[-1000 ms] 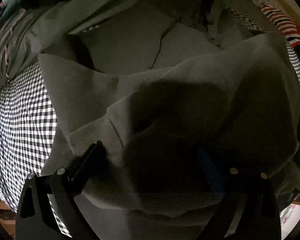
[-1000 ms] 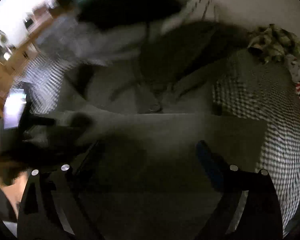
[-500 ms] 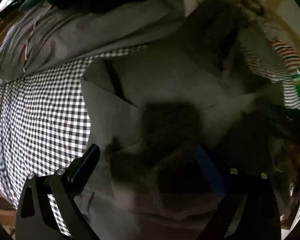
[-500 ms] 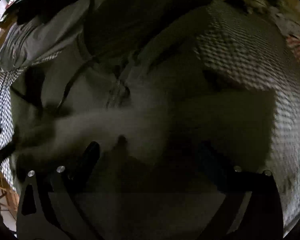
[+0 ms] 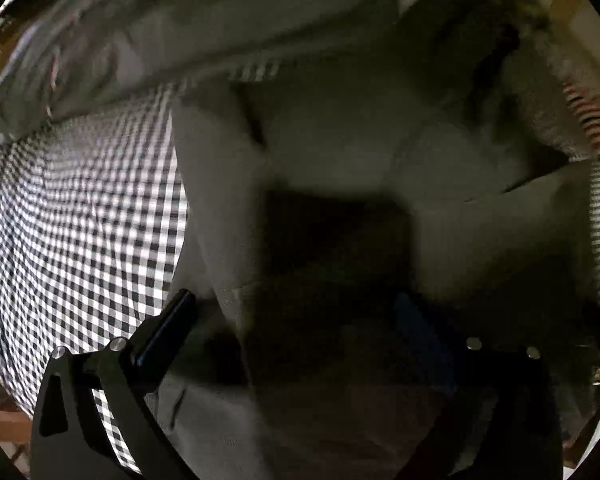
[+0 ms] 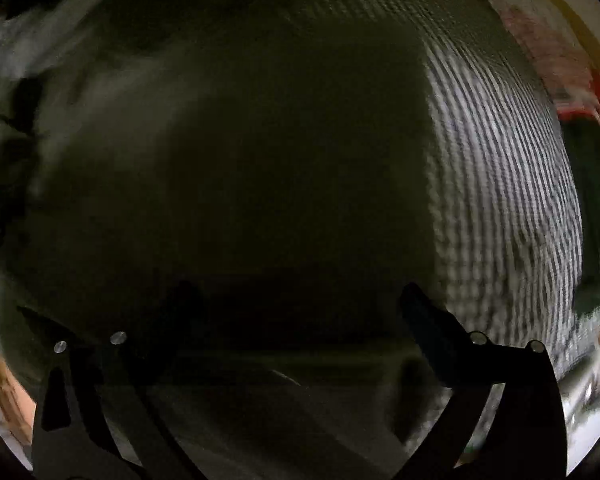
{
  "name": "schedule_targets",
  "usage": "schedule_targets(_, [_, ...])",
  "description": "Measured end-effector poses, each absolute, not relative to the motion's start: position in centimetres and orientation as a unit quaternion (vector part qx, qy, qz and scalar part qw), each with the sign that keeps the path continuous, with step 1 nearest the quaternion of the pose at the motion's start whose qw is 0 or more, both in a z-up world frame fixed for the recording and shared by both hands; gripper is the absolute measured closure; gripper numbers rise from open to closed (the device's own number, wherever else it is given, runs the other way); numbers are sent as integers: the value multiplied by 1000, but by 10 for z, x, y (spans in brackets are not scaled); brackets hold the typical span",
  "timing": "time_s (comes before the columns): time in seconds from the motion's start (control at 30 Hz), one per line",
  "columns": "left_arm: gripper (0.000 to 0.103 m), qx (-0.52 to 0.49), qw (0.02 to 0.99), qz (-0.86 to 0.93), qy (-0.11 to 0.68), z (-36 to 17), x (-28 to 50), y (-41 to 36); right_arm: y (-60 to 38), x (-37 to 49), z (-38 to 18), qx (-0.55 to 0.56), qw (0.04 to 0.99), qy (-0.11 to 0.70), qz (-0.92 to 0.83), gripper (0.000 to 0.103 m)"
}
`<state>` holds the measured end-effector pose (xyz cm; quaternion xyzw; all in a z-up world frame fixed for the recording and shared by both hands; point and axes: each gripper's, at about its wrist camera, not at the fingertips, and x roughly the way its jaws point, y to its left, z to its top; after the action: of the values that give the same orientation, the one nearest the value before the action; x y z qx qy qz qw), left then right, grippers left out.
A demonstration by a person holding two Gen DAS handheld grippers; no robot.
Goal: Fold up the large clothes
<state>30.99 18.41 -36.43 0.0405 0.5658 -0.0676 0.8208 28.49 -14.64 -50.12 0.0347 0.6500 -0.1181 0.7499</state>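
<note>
Lying flat on checked sheet [image 5: 80, 220]: grey garment [image 5: 340, 152]

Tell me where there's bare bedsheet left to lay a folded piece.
The black-and-white checked sheet is bare on the left, between the grey garment being folded and the rumpled grey bedding above. A narrower checked strip lies on the garment's other side, bordered by striped red-and-white clothes: crowded there.
</note>
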Motion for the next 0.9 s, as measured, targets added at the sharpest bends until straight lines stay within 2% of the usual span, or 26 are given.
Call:
schedule_targets(0.07, [5,28,830,-97,549,-352,292,170,-157,280,-522,63,741,659,-113,3])
schedule_targets(0.17, [5,53,815,-107,567,-373,273,144,-150,286,-536,47,741,659,-115,2])
schedule_targets(0.3, [5,67,797,-65,596,-405,276,151,-158,277,-530,56,749,655,-83,2])
schedule_targets(0.4, [5,56,806,-82,584,-388,274,154,-162,265,-505,52,761,643,-70,3])
schedule_targets(0.5, [5,55,844,-100,524,-343,251,173,-178,234,-467,29,780,619,-88,3])
schedule_targets(0.57, [5,64,850,-87,515,-334,233,195,-193,210,-467,39,762,637,-105,3])
schedule_targets(0.7, [5,58,803,-64,590,-378,187,260,-208,166,-501,122,718,679,-92,3])
schedule_targets(0.73, [5,56,789,-67,608,-390,176,268,-205,161,-512,130,709,688,-78,11])
schedule_targets(0.77, [6,55,773,-75,628,-405,167,271,-200,160,-522,132,702,696,-65,28])
schedule_targets(0.9, [6,74,760,-83,641,-414,156,278,-195,162,-526,120,709,691,-69,38])
